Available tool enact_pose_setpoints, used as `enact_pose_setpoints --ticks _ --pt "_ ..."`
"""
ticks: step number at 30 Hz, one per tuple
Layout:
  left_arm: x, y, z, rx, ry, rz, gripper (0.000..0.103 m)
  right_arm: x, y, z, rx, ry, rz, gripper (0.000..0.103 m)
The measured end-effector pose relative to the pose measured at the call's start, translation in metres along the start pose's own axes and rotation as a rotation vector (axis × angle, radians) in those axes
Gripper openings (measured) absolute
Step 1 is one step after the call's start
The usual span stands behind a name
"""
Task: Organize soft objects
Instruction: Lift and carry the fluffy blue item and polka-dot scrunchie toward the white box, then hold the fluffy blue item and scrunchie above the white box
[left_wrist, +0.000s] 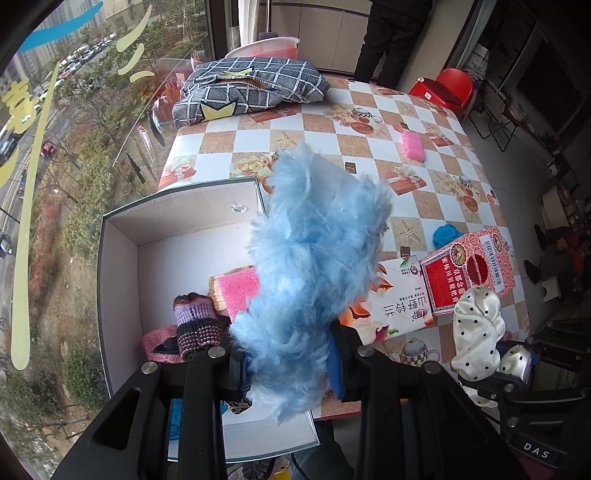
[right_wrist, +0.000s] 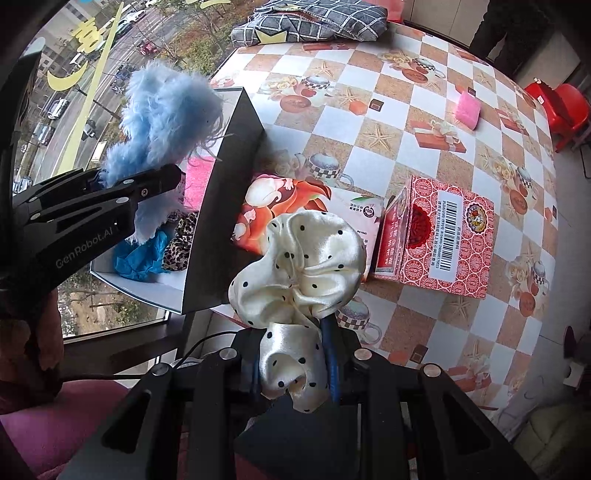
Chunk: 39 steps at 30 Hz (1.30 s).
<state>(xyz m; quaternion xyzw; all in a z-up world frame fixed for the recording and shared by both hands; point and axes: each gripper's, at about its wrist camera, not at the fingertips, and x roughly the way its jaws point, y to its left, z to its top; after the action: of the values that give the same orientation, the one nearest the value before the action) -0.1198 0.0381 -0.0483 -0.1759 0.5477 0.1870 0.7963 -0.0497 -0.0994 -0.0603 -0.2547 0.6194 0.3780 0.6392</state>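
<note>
Left claw (right_wrist: 173, 177), marked "GenRobot.AI", grips blue fluff (left_wrist: 314, 258); right claw (right_wrist: 293, 369) grips dotted scrunchie (right_wrist: 303, 266).

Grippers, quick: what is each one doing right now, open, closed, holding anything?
Left gripper: closed on the fluffy light-blue fur piece.
Right gripper: closed on the cream satin polka-dot scrunchie.

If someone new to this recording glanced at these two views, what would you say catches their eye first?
First, the fluffy blue item clamped in the left gripper, held over the open white box at the table's window edge. Next, the cream polka-dot scrunchie pinched in the right gripper, above the checkered tablecloth near a red patterned carton. Inside the box lie a pink sponge and a knitted purple piece.
</note>
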Motion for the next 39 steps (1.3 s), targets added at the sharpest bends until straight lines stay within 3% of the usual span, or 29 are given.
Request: enact_pose_setpoints --ticks 14,25,39 --pt "-0.001 0.033 -0.005 -0.112 -0.007 0.036 0.035 0.002 0.017 0.014 -0.067 -0.005 -0.016 0.026" --pt "0.004 0.074 -0.017 -0.26 0.018 0.075 0.035 0.013 0.028 0.024 -0.091 0.017 -0.009 0.026" --pt "0.011 0.095 -0.033 -0.329 0.064 0.108 0.035 0.02 0.065 0.054 -0.149 0.012 0.042 0.026"
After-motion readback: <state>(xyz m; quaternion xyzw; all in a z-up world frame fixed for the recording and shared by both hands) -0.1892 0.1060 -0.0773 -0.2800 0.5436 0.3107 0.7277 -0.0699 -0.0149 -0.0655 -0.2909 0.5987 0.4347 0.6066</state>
